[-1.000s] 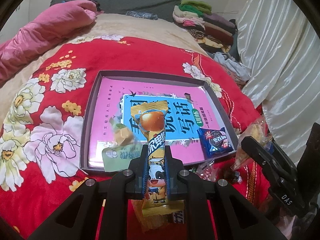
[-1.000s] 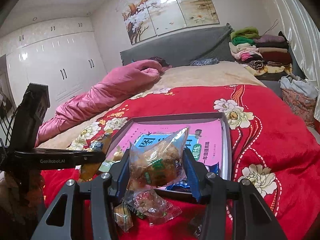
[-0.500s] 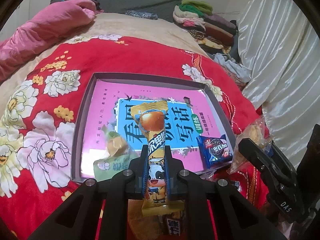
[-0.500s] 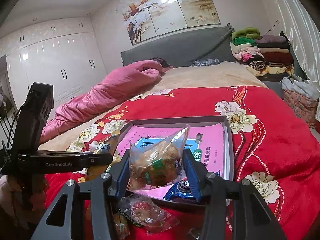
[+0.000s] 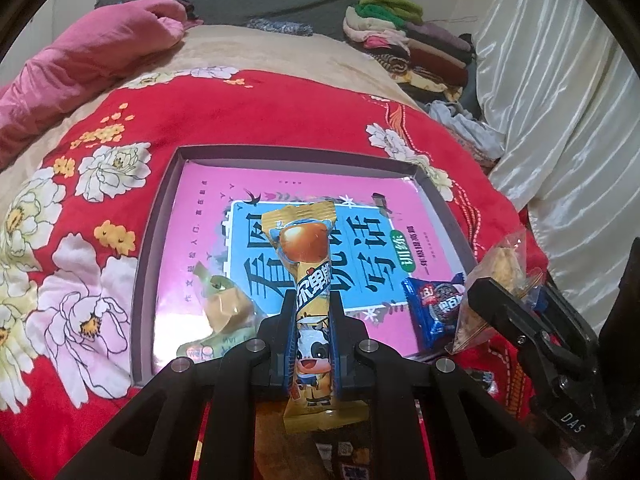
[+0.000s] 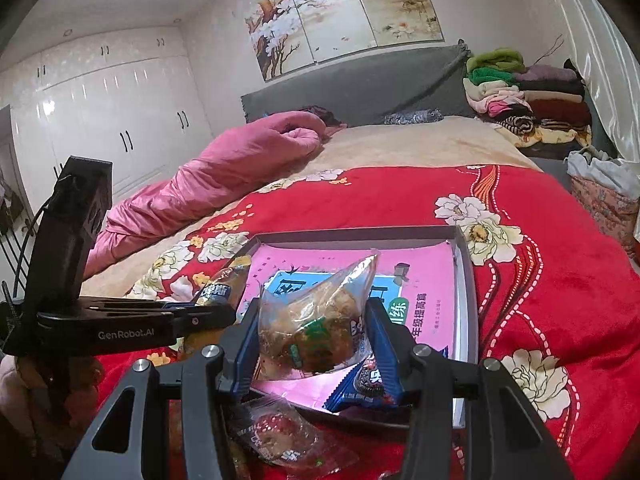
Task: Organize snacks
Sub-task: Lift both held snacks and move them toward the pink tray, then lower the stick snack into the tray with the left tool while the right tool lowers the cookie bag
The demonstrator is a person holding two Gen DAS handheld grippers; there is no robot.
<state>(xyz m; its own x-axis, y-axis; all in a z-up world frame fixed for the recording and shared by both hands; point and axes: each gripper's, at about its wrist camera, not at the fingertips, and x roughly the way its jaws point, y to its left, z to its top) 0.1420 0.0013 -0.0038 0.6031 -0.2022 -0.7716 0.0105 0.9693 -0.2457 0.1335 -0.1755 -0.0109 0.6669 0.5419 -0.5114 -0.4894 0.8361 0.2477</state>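
We've carried both snacks forward over the tray [image 5: 152, 240]: left gripper [image 5: 314, 320] pinching the yellow snack bar [image 5: 308, 264], right gripper [image 6: 316, 340] clamping the clear pastry bag [image 6: 316, 320] — drop-off looks close.

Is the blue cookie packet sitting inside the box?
Yes, the blue cookie packet lies in the box, on the pink book.

Box [image 5: 154, 240] far half free; green pouch [image 5: 224, 312] near-left, blue cookie pack [image 5: 438, 306] near-right.

blue cookie packet [image 6: 362, 386]: half behind fingers [image 6: 384, 344] | loose wrappers [image 6: 288, 440]: print unreadable
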